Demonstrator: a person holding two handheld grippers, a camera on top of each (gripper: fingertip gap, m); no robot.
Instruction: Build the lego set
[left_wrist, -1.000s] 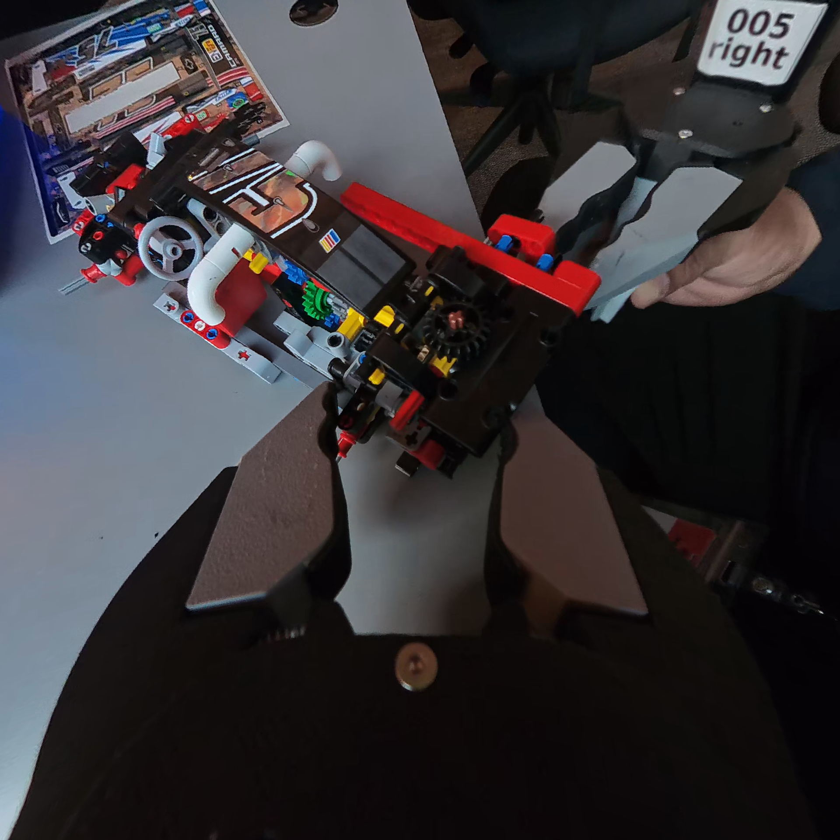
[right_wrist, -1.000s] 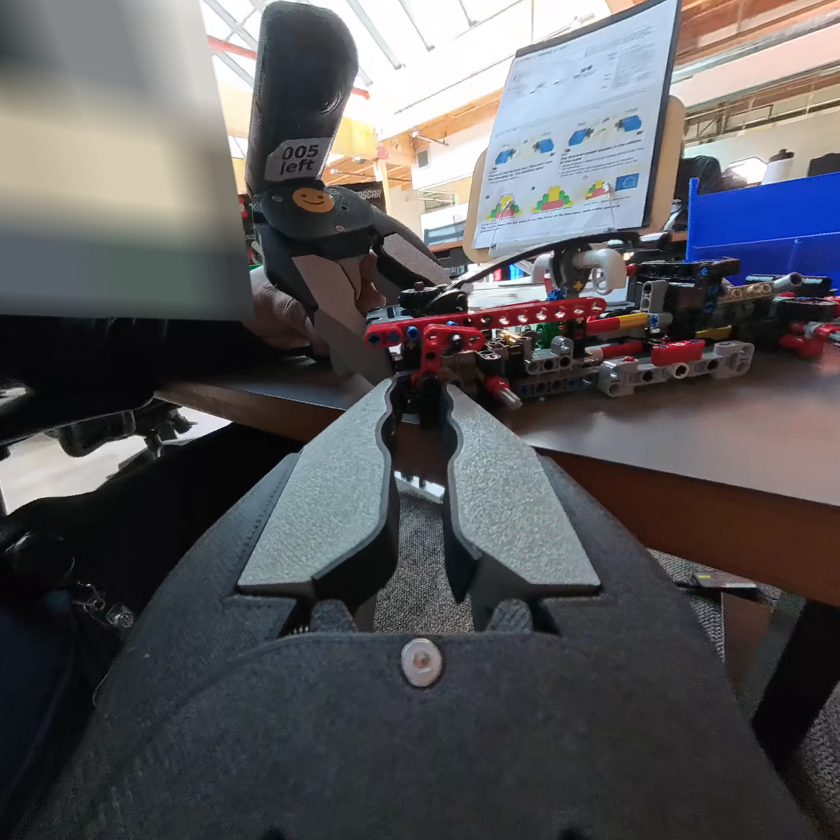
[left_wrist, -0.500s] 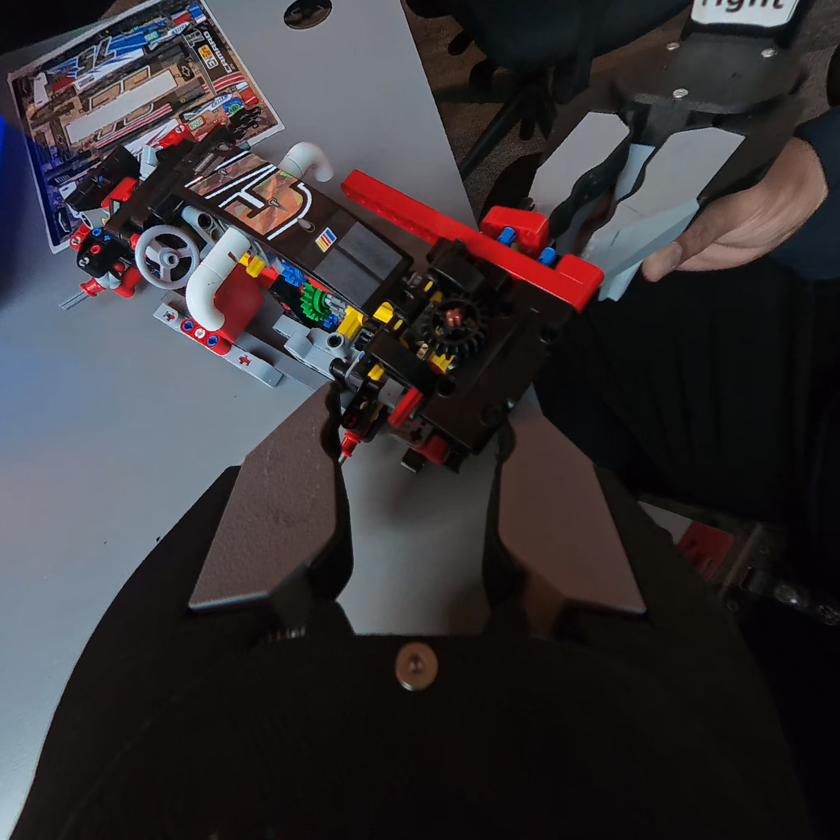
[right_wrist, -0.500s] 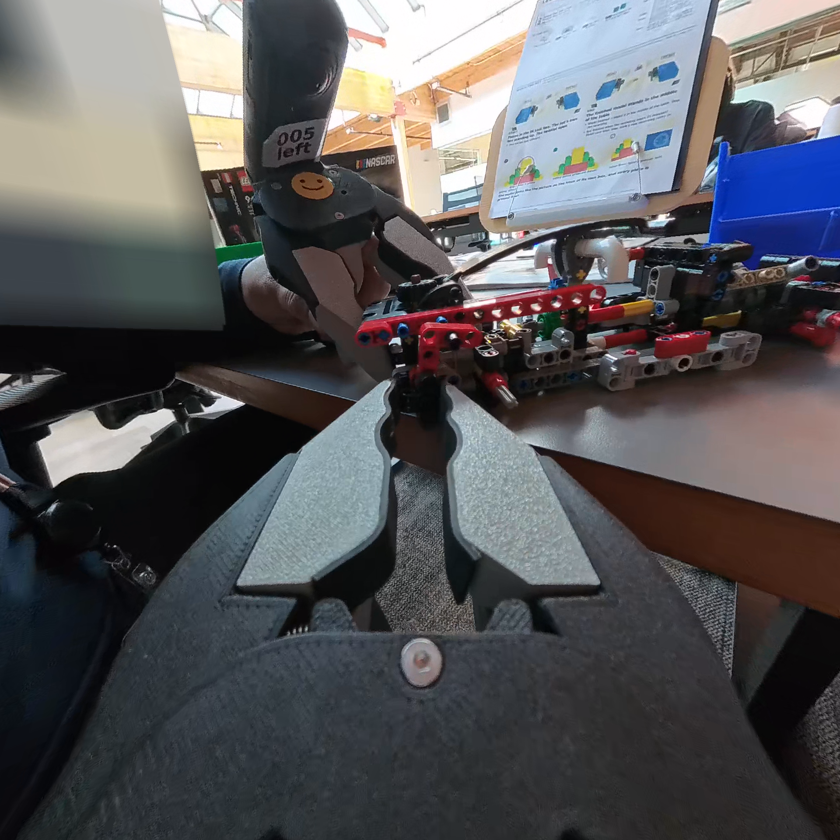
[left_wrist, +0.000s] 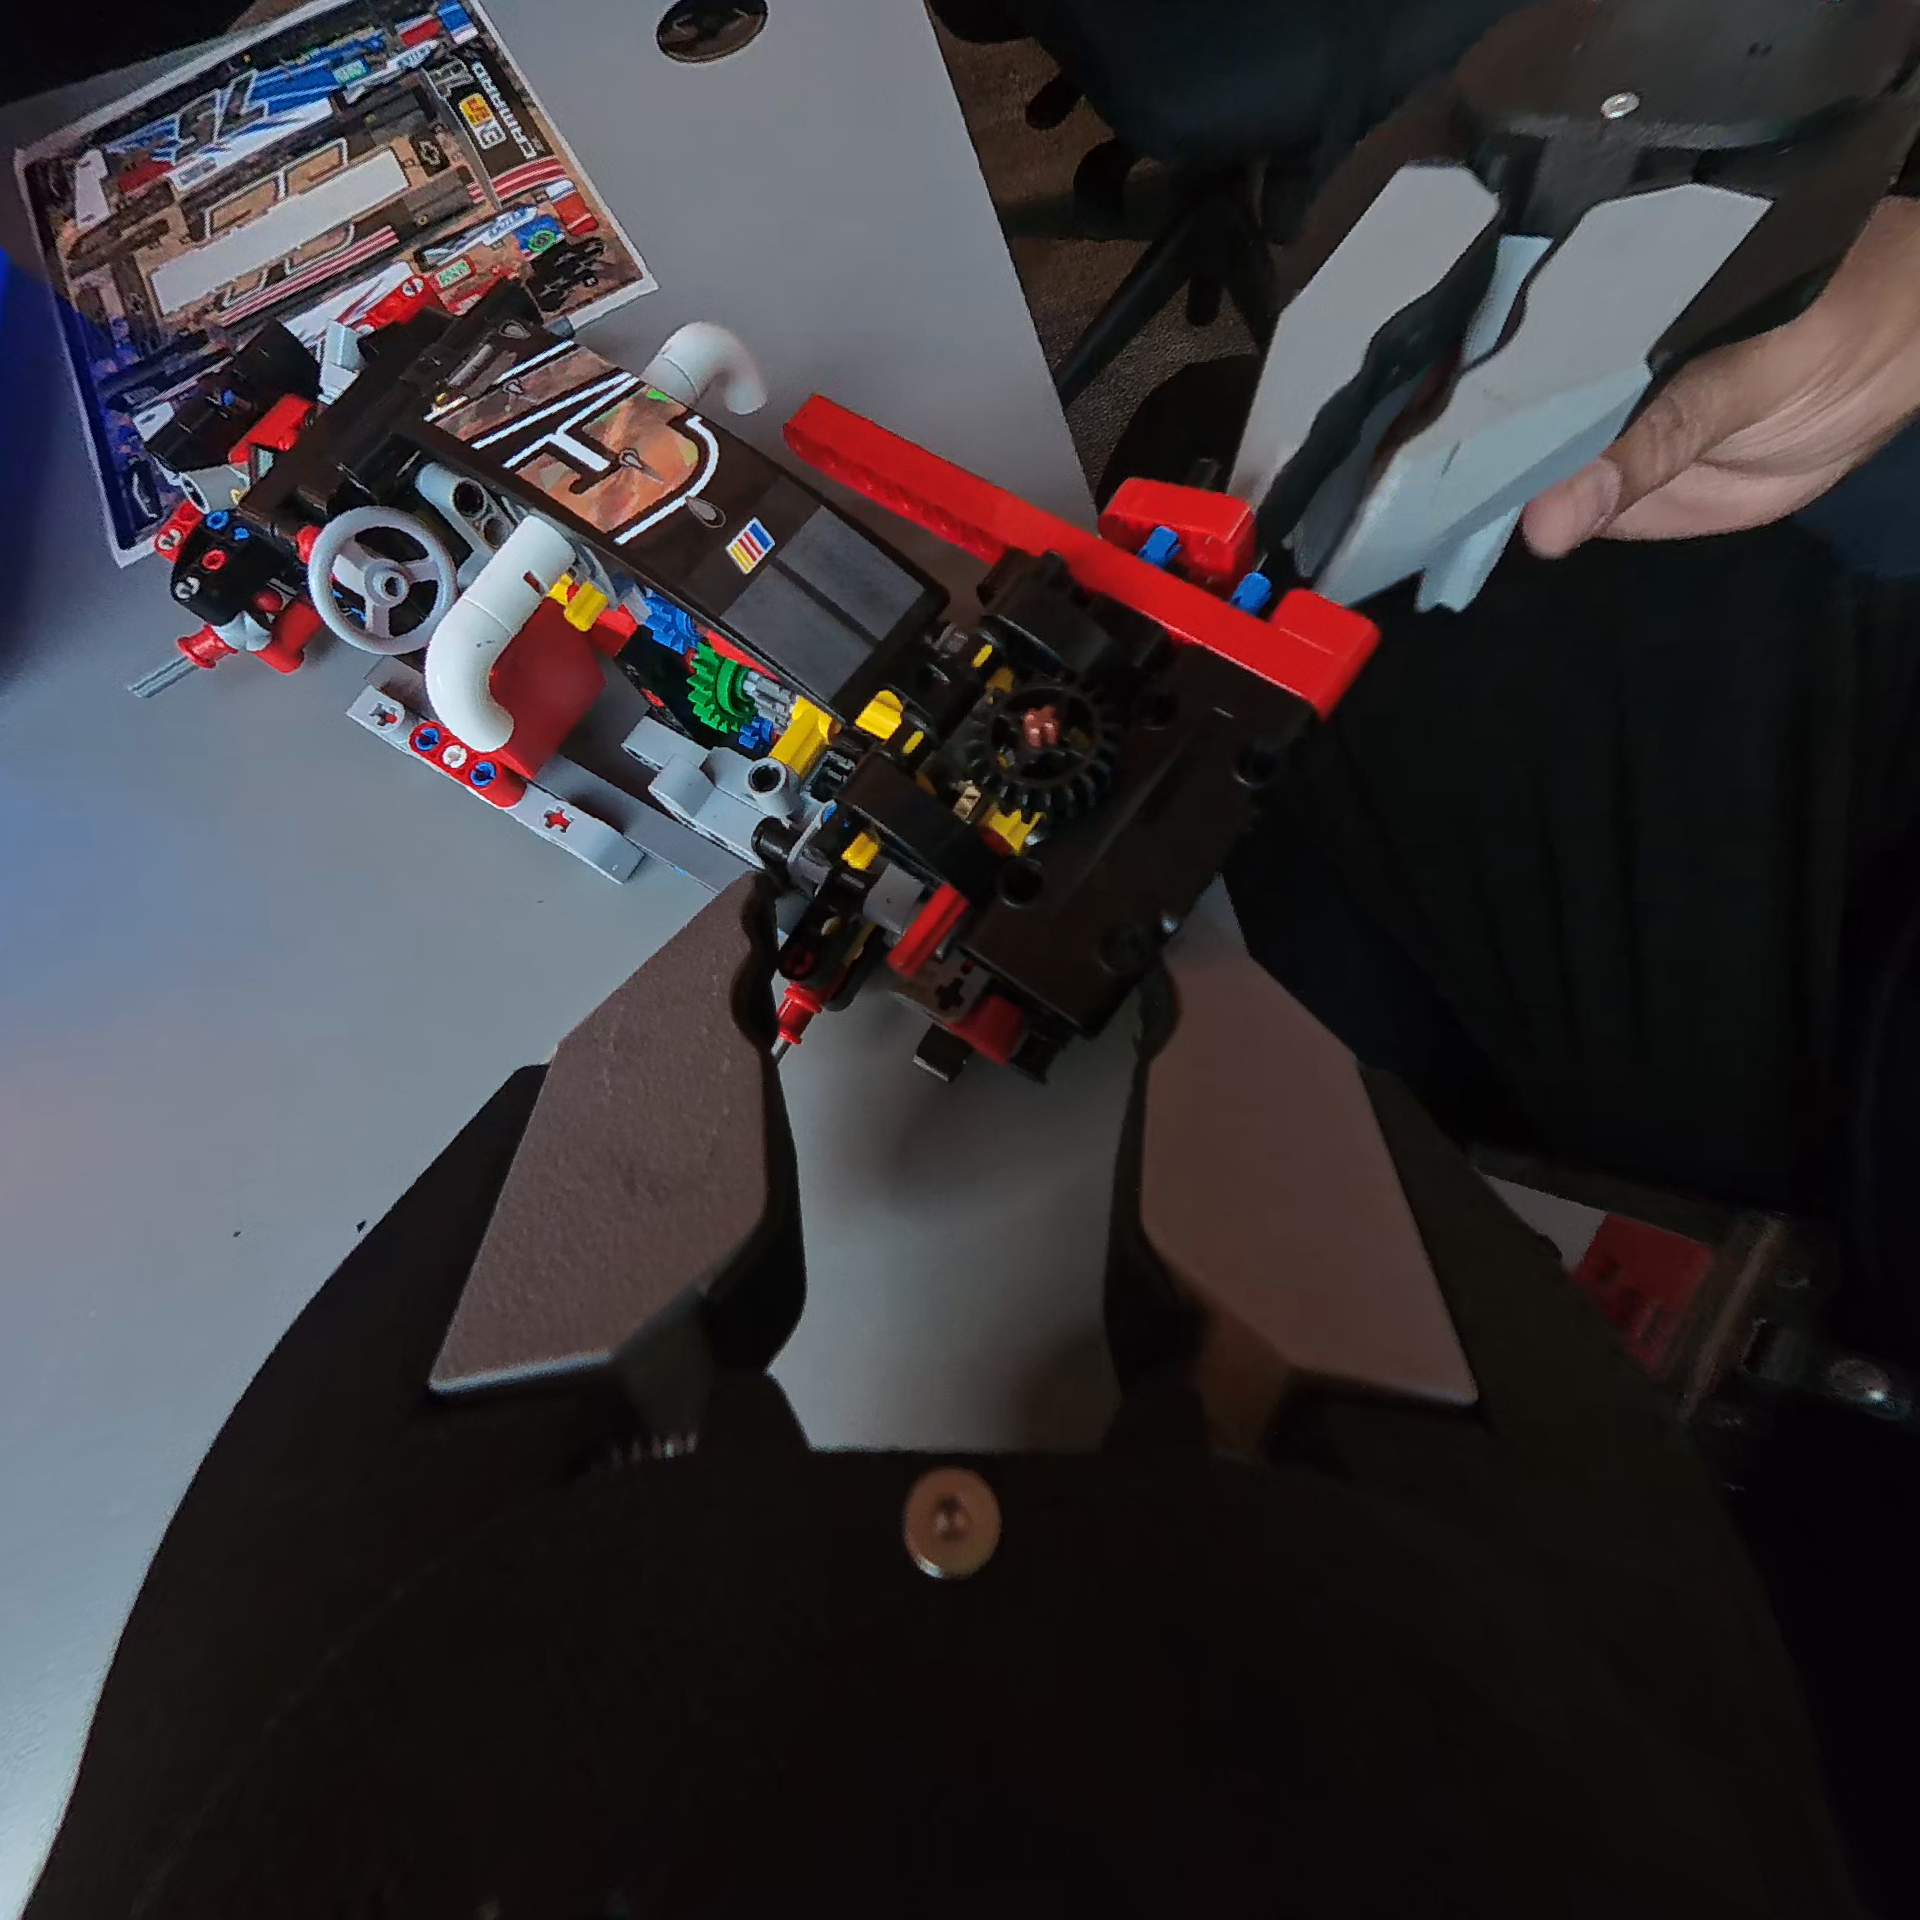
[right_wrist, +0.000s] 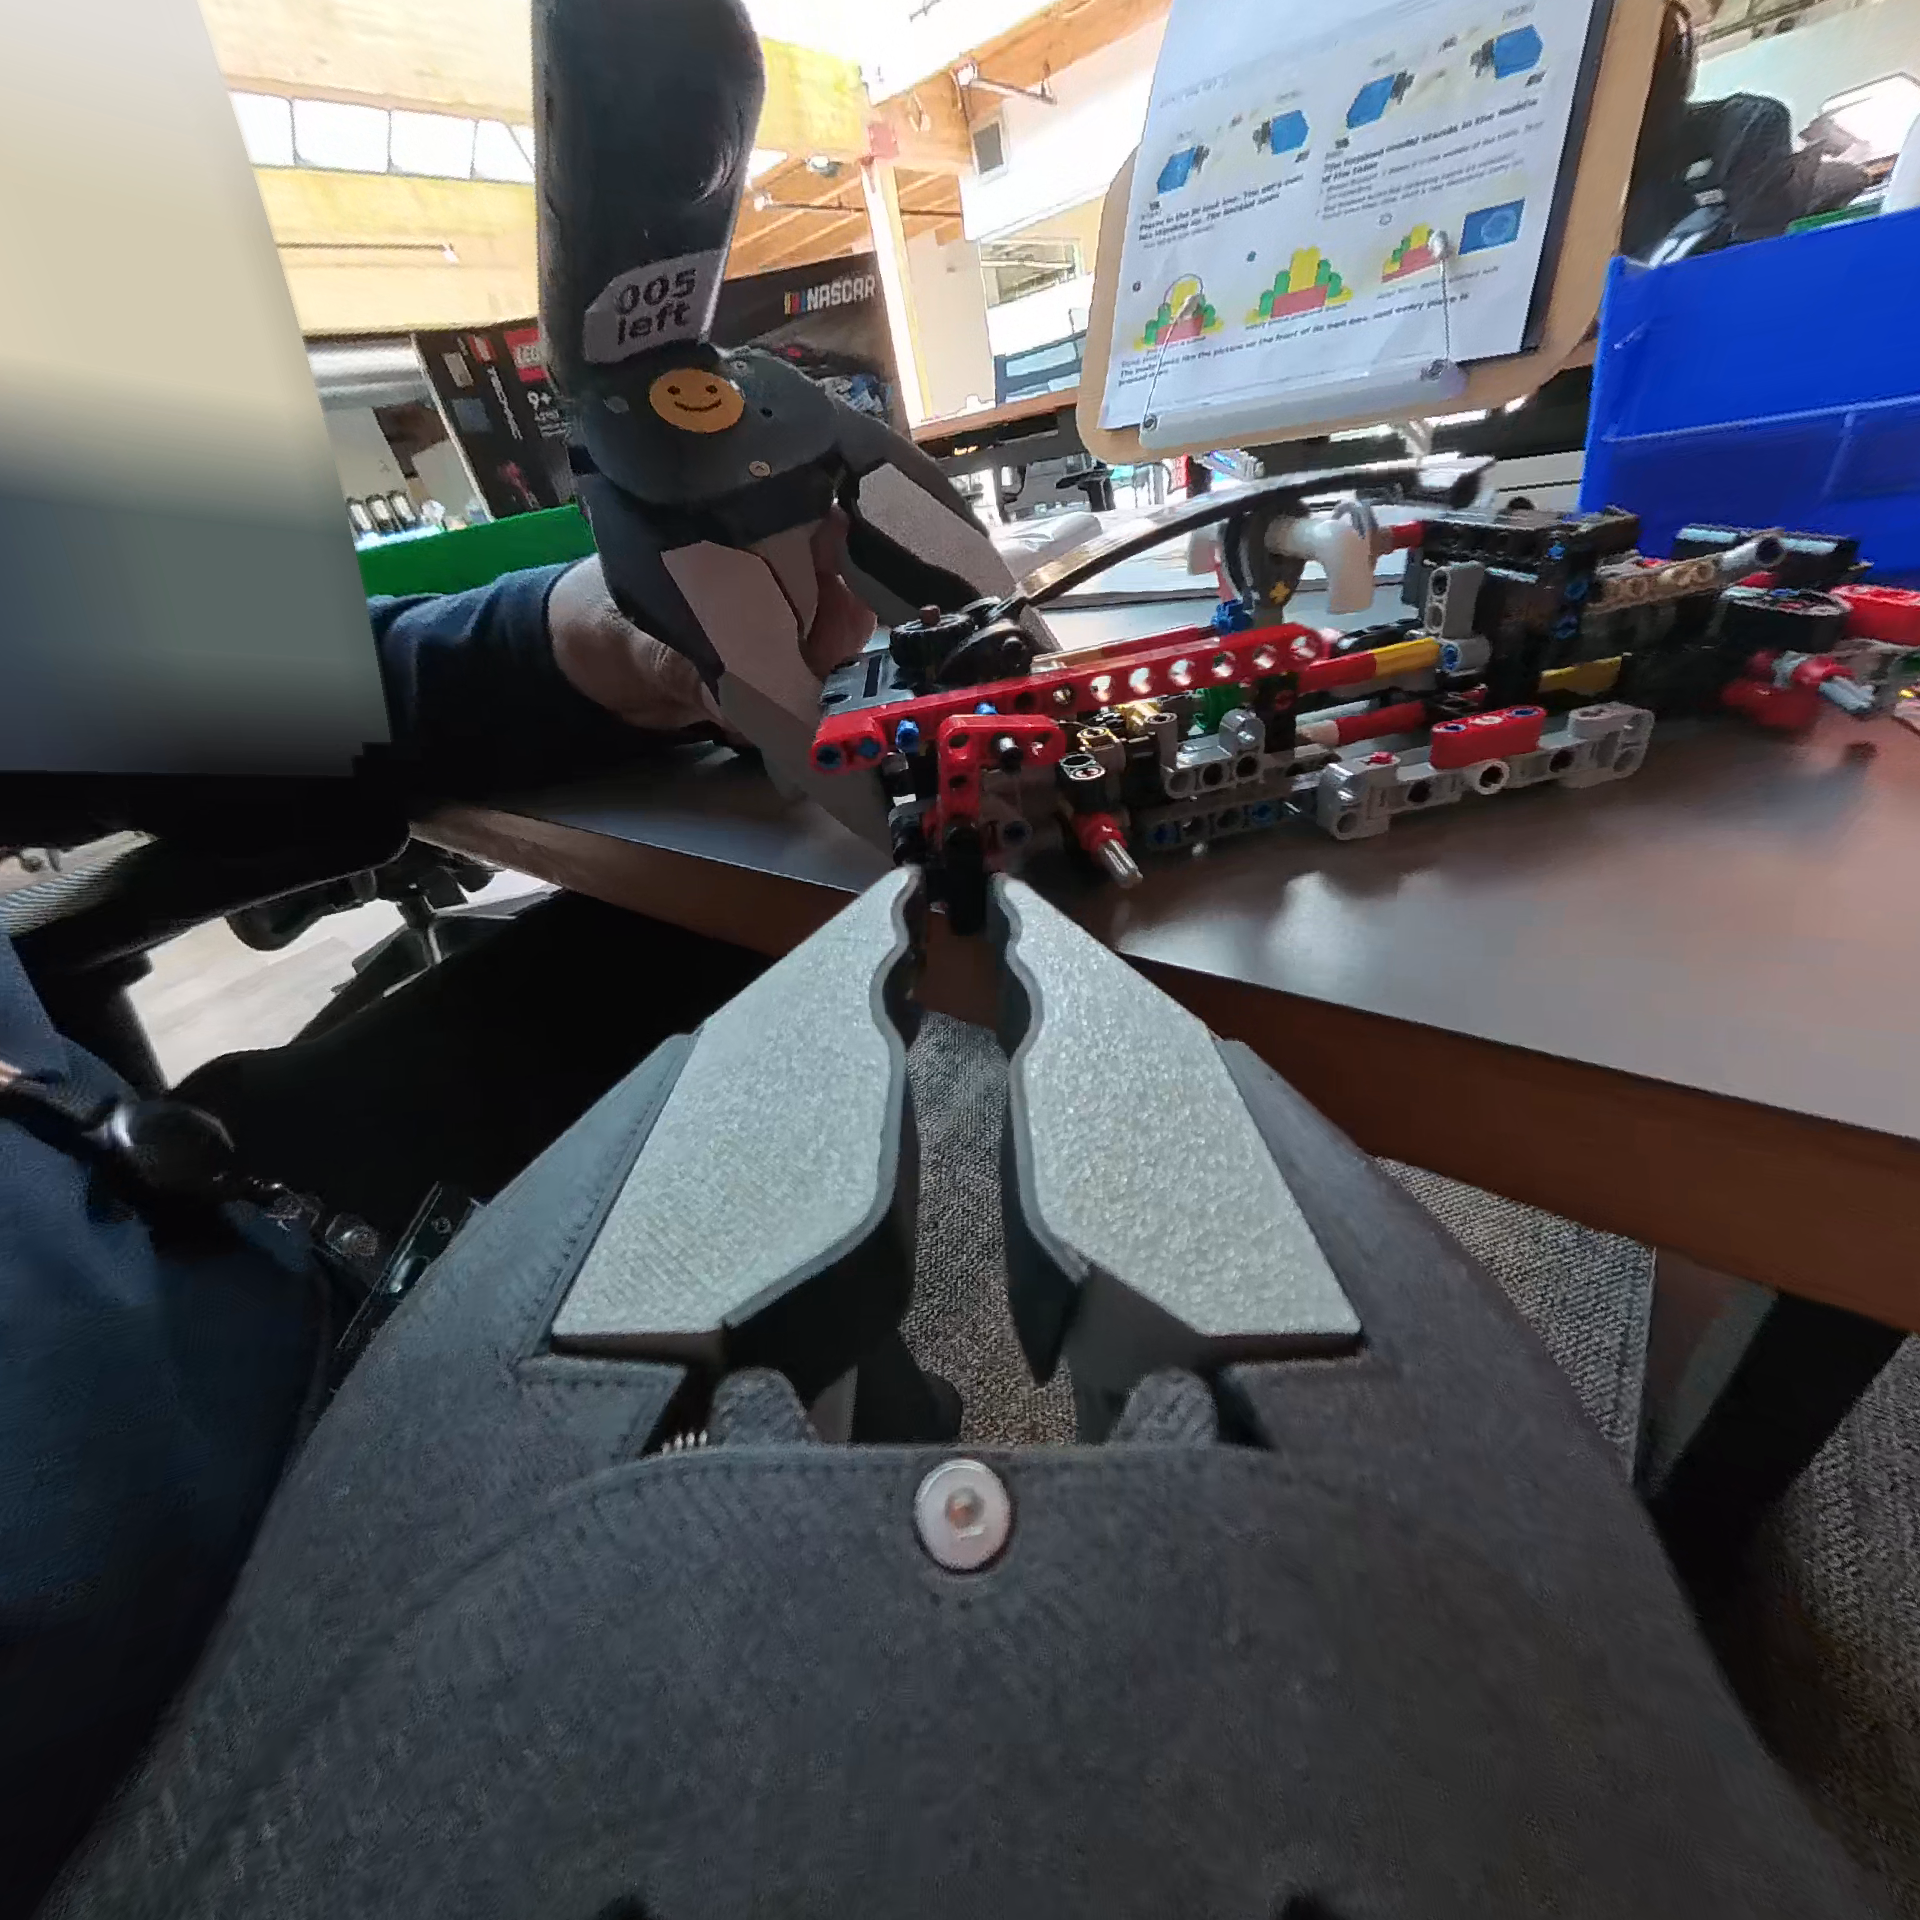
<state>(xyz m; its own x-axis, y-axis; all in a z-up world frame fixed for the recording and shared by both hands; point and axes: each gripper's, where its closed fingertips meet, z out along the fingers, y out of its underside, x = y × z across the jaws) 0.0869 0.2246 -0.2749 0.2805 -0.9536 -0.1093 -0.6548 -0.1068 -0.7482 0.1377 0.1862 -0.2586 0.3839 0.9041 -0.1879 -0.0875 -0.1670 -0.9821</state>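
Left gripper (left_wrist: 961, 961) clamped across black rear block of brick car (left_wrist: 727, 623) on table (left_wrist: 260, 1039) edge. Right gripper (right_wrist: 956, 899) pinched on black pin (right_wrist: 966, 883) under red L-beam (right_wrist: 987, 743). Risks: pin slipping out, car tipping off the edge.

brick car (left_wrist: 665, 623) on table (left_wrist: 260, 1039)

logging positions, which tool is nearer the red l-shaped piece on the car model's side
Right. The right tool sits just below the red L-shaped piece, jaws around a black pin. The left tool straddles the model's rear end.
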